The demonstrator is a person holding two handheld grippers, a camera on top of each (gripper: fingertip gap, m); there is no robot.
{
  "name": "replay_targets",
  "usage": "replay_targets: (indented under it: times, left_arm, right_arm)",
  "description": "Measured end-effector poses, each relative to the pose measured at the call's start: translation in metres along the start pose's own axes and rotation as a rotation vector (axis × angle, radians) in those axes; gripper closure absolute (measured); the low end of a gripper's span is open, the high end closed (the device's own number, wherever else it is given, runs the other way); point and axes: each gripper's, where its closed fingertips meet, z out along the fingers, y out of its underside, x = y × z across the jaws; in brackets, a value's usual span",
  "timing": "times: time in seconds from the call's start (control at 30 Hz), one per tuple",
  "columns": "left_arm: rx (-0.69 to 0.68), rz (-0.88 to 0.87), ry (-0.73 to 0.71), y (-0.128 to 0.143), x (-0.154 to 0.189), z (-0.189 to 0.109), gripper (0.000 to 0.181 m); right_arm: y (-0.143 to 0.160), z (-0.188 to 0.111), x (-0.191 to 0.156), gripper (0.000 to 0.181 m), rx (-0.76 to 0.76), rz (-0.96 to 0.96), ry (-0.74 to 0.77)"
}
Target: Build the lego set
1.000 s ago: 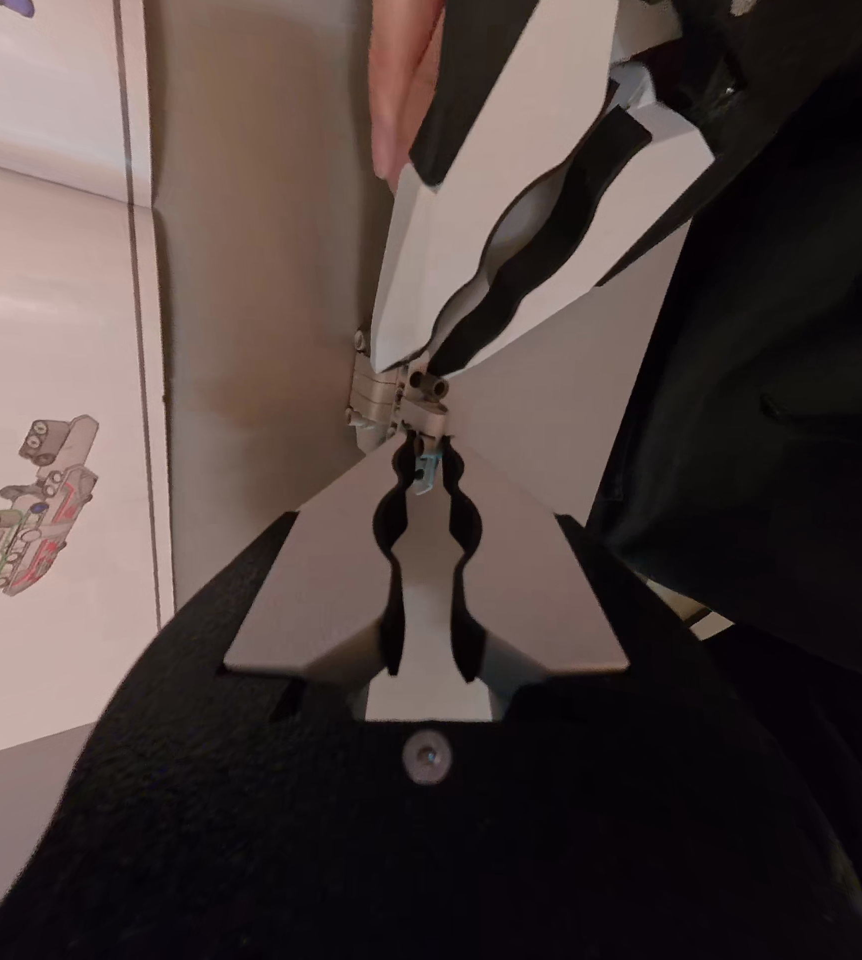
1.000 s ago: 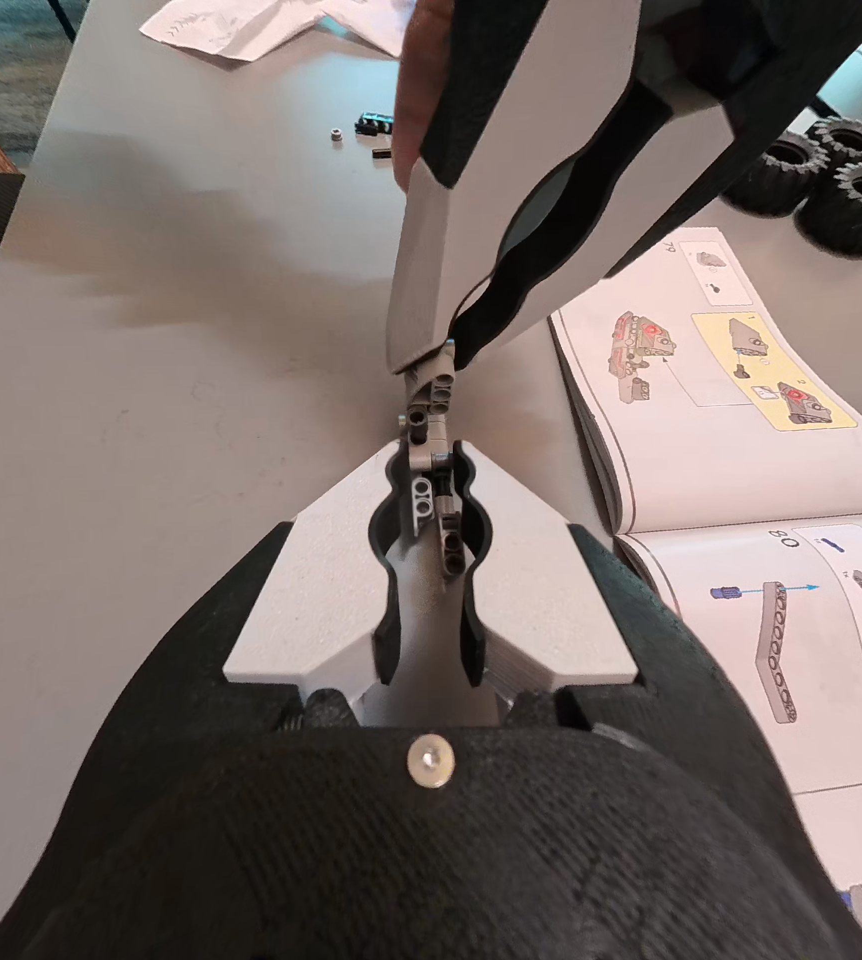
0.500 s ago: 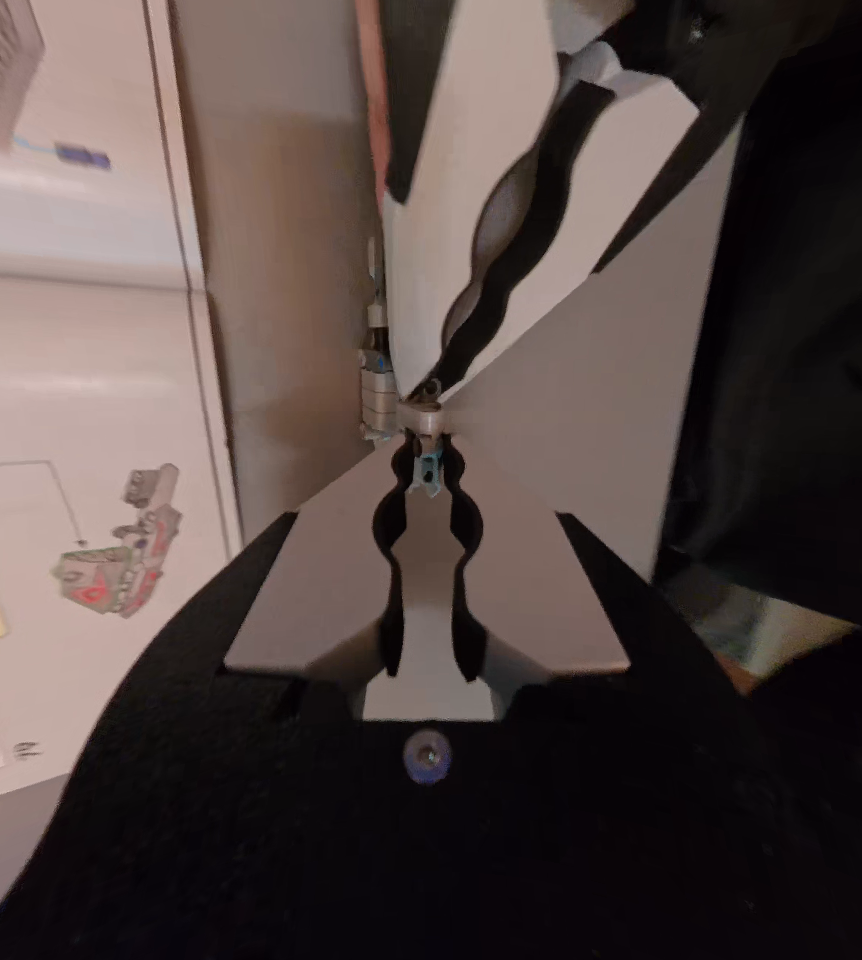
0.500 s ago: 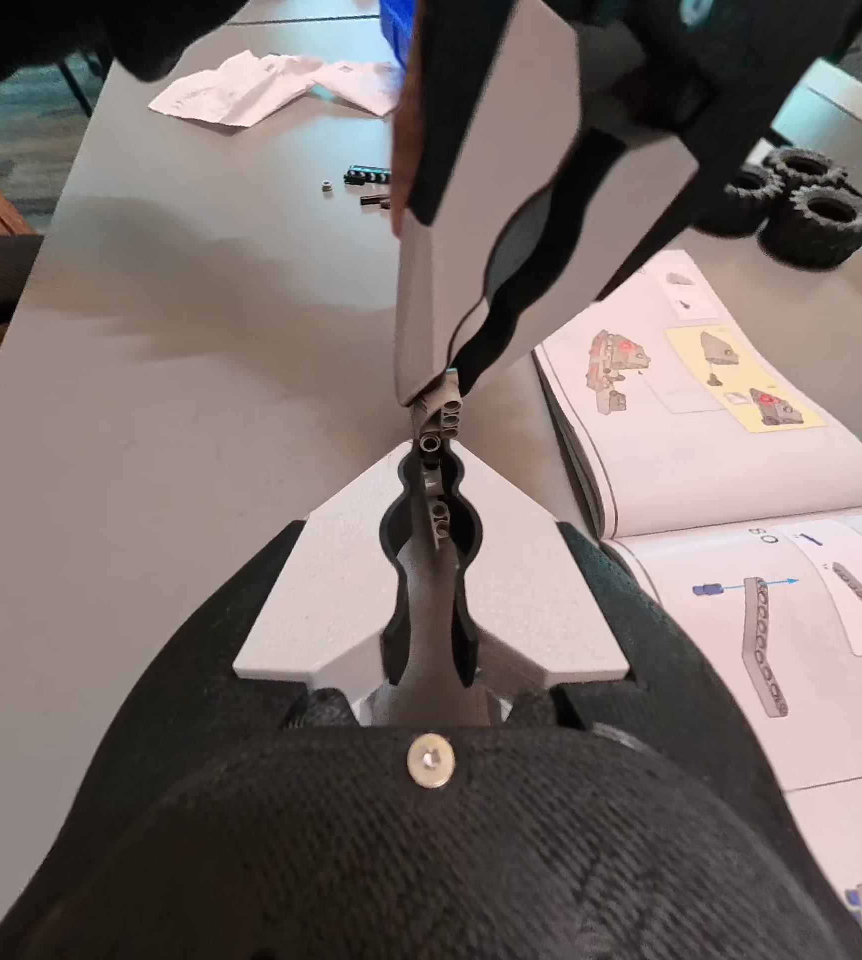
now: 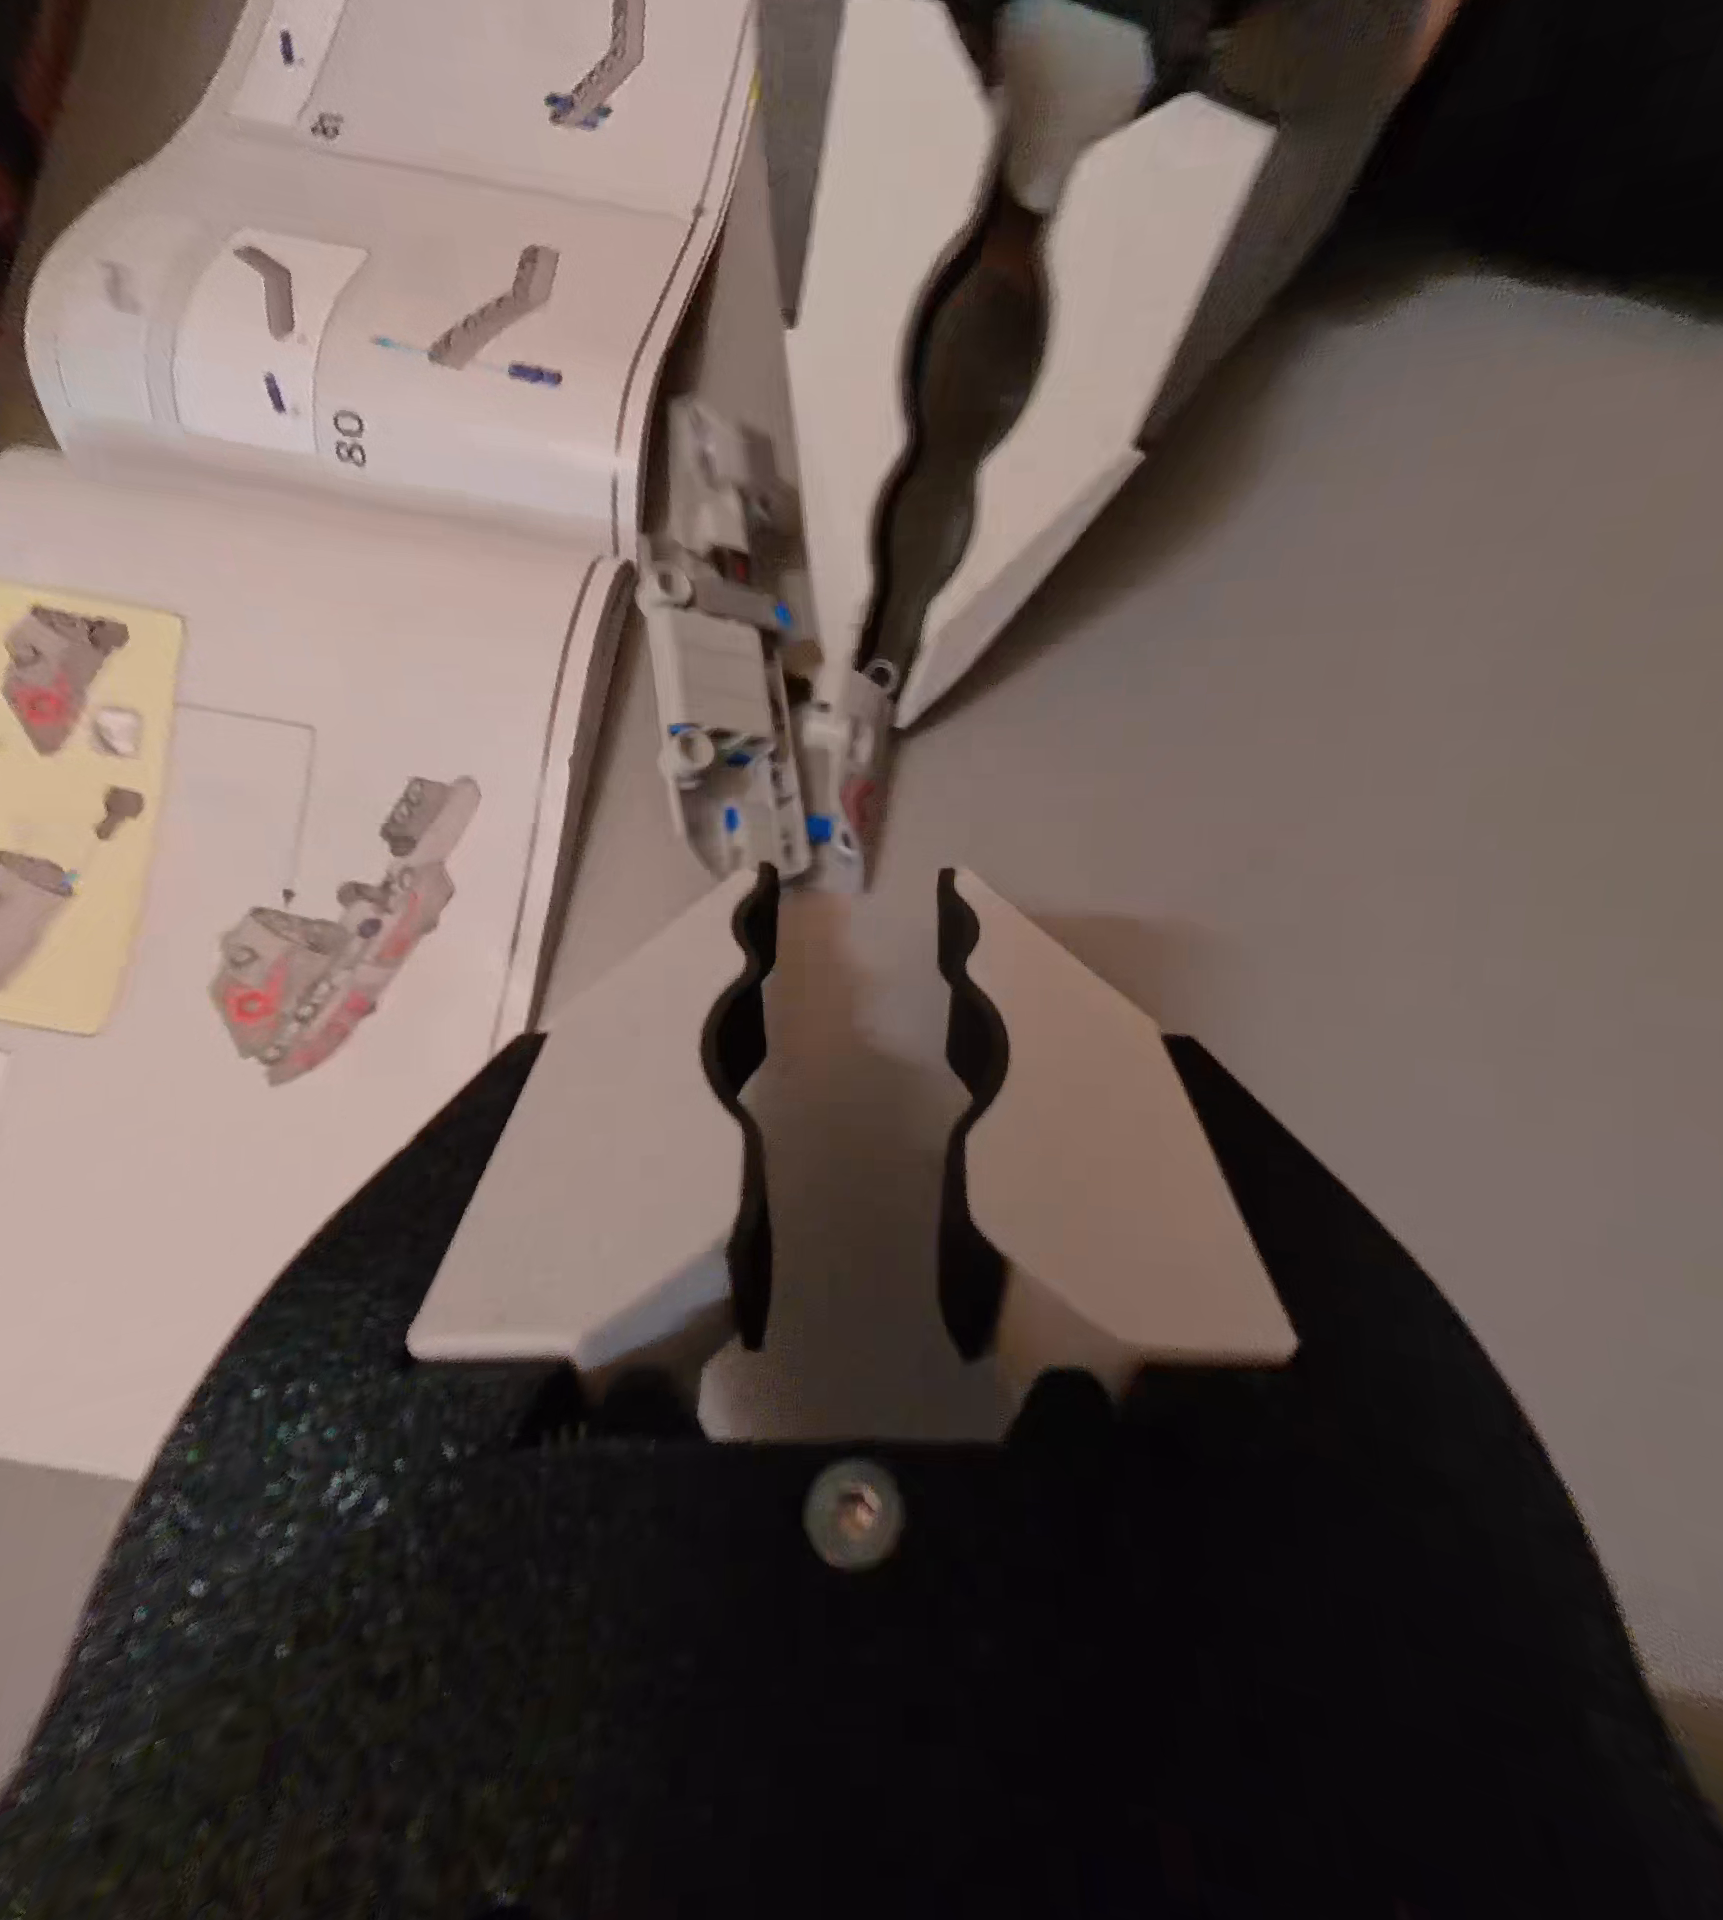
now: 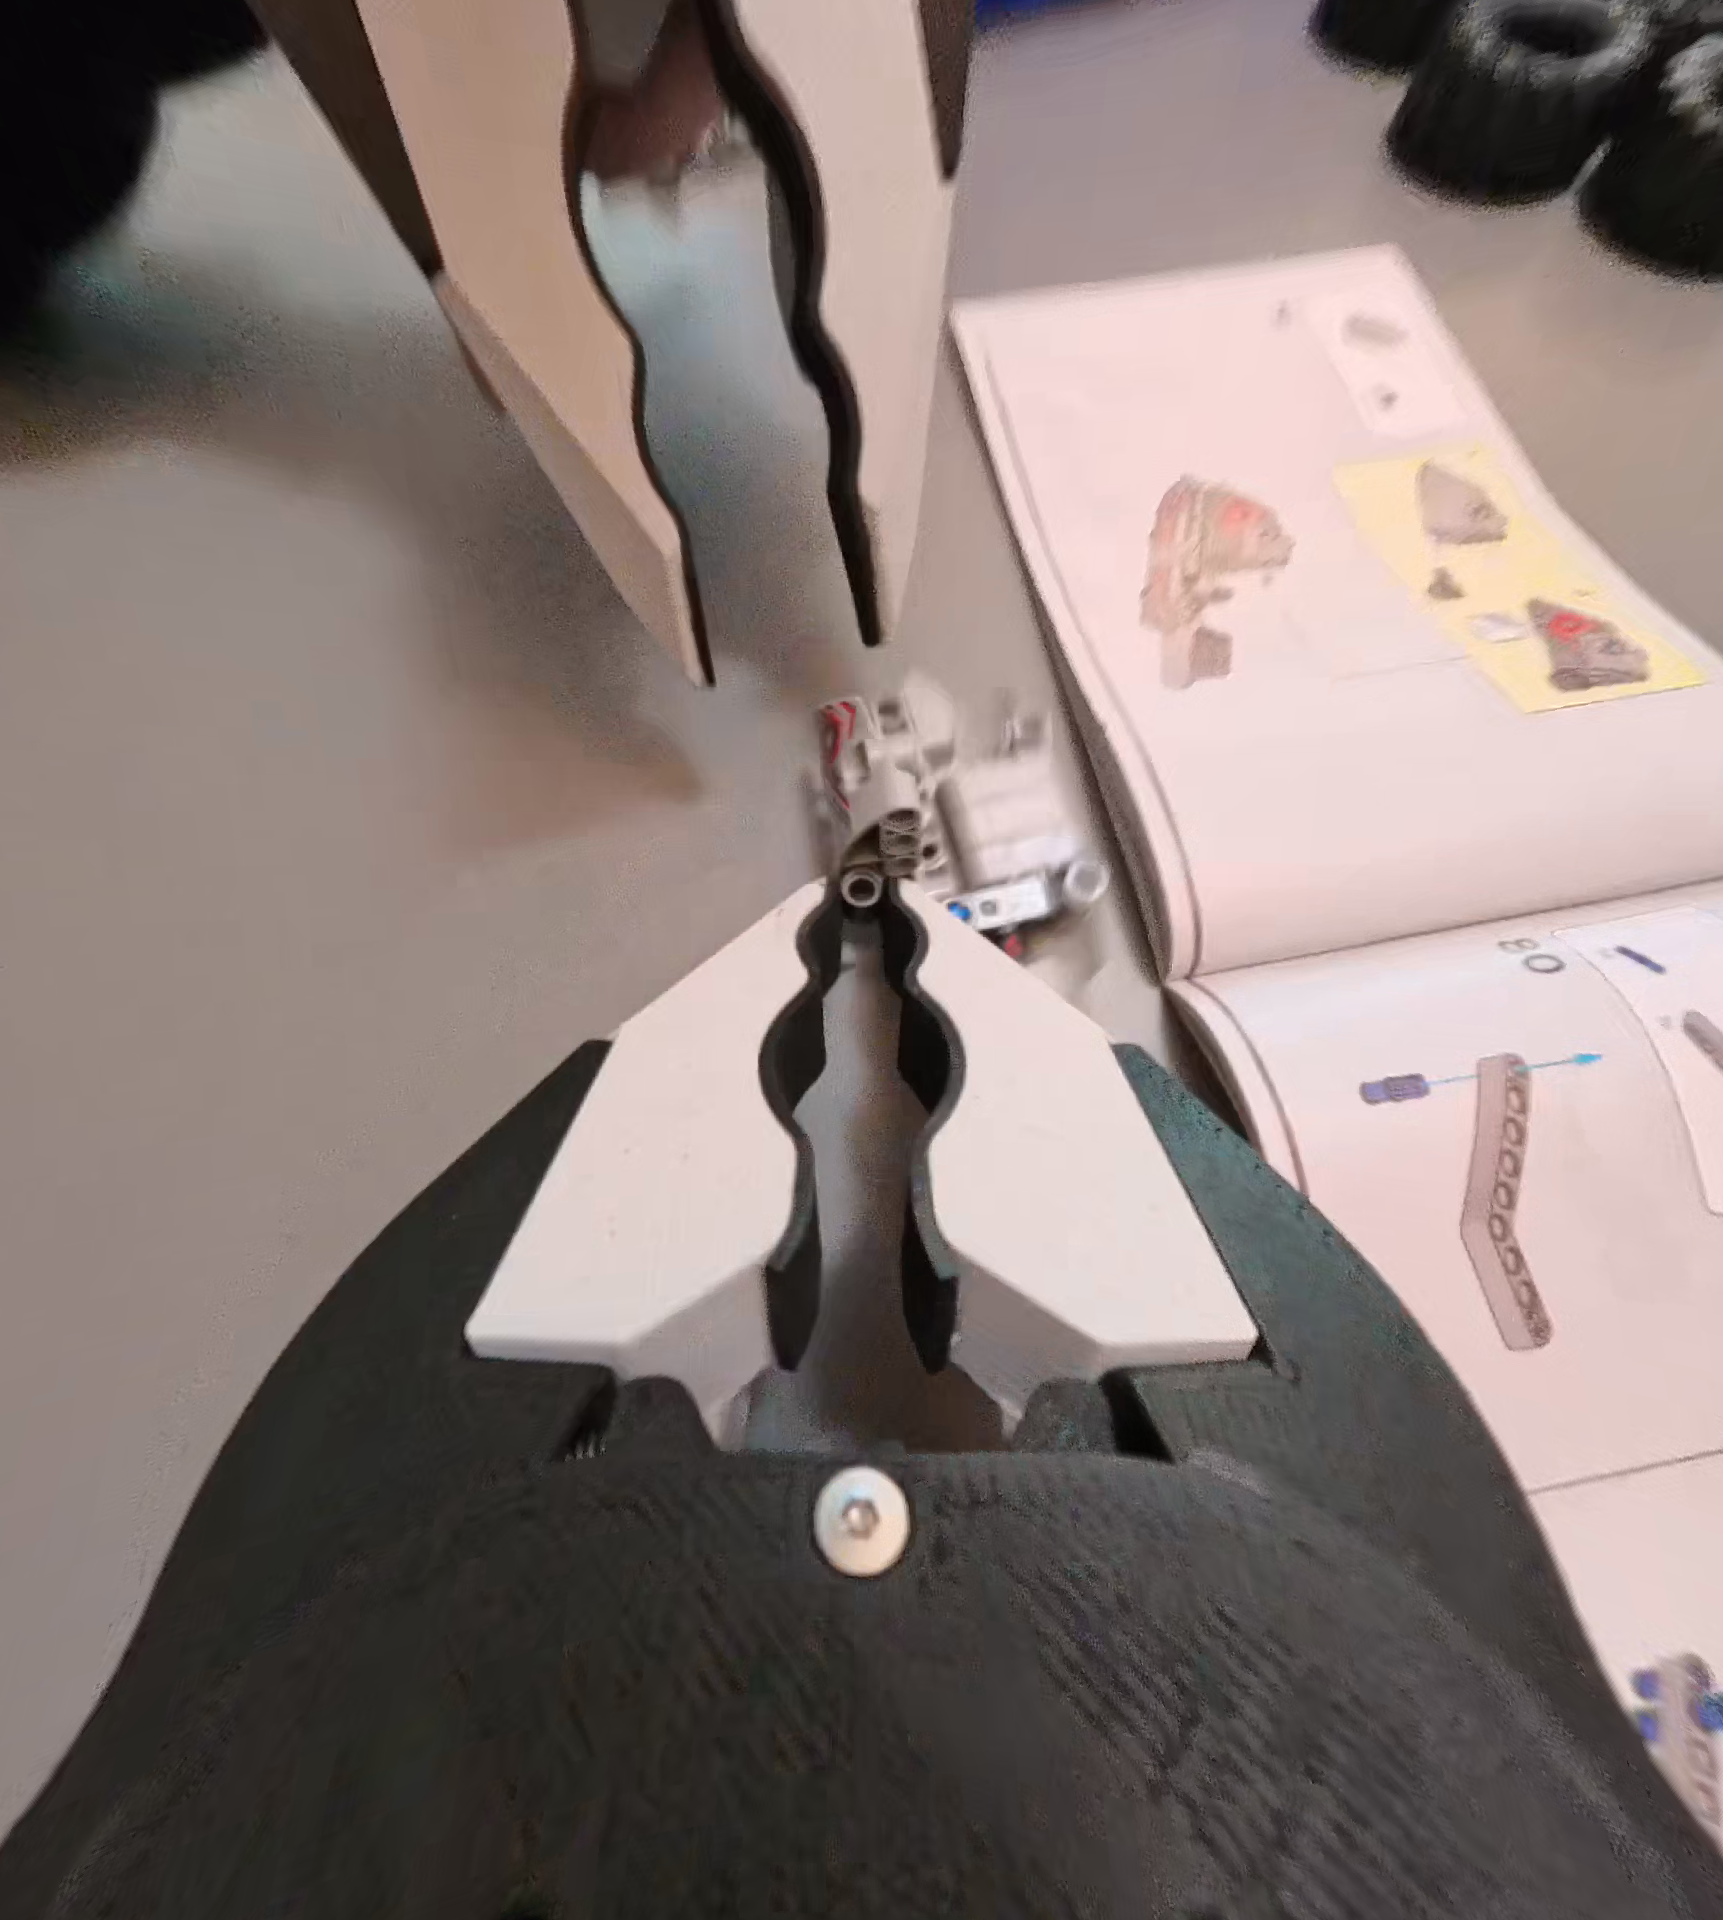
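A grey lego assembly [image 5: 722, 717] with blue pins and a red-striped panel sits low beside the open instruction booklet [image 5: 317, 727]. My left gripper [image 5: 852, 883] is open and empty, its tips just short of the assembly's near end. My right gripper [image 6: 869, 896] is shut on a grey beam end of the assembly [image 6: 888, 769]. In the left wrist view the right gripper [image 5: 883, 665] comes in from the top and pinches the assembly's far end. In the right wrist view the left gripper [image 6: 784, 644] hangs open above the assembly.
The grey table [image 6: 265, 831] holds the booklet [image 6: 1356, 727] to the right of the assembly. Several black tyres [image 6: 1615, 135] lie at the far right. A dark sleeve [image 5: 1615, 125] shows in the top right of the left wrist view. My hands' fingertips stand some 4 centimetres from each other.
My left gripper has opened, let go of the assembly and drawn back from it. The right gripper keeps hold, and the assembly has turned and come down beside the booklet.
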Motion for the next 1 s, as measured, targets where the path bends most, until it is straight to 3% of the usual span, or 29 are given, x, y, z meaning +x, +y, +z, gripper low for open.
replay_targets:
  times: [0.03,0.13,0.23,0.4,0.5,0.53,0.63,0.77,0.9,1.0]
  left_arm:
    - [0.004,0.000,-0.017,0.004,-0.001,0.005,0.154]
    - [-0.009,0.041,-0.081,0.012,-0.005,0.011,0.153]
    - [0.019,0.077,-0.149,0.007,-0.008,0.003,0.155]
    - [0.174,0.141,-0.177,-0.027,0.018,-0.010,0.148]
    - [0.081,0.247,-0.292,-0.020,0.019,0.001,0.153]
    - [0.046,0.286,-0.325,-0.015,0.018,0.005,0.165]
    - [0.024,0.463,-0.418,-0.012,0.019,0.011,0.171]
    - [-0.055,0.811,-0.539,-0.004,0.018,0.014,0.172]
    - [-0.045,0.805,-0.519,0.002,0.022,0.014,0.172]
    - [-0.015,0.701,-0.474,0.007,0.024,0.009,0.170]
  right_arm:
    - [0.004,0.003,-0.003,0.176,-0.031,-0.041,0.004]
    - [-0.015,0.002,-0.014,0.176,0.066,-0.040,-0.028]
    - [-0.014,-0.001,-0.008,0.176,0.076,-0.065,0.008]
    - [-0.018,-0.005,-0.014,0.176,0.130,-0.396,0.161]
    - [-0.013,-0.005,-0.023,0.175,0.100,-0.562,0.196]
    - [-0.015,-0.005,-0.028,0.176,0.116,-0.598,0.185]
    - [-0.010,-0.005,-0.029,0.173,0.065,-0.585,0.145]
    - [-0.014,-0.016,-0.023,0.134,0.016,-0.477,0.059]
    - [-0.017,-0.015,0.016,0.107,-0.120,-0.367,0.105]
    - [0.001,-0.008,0.035,0.112,-0.282,-0.314,0.109]
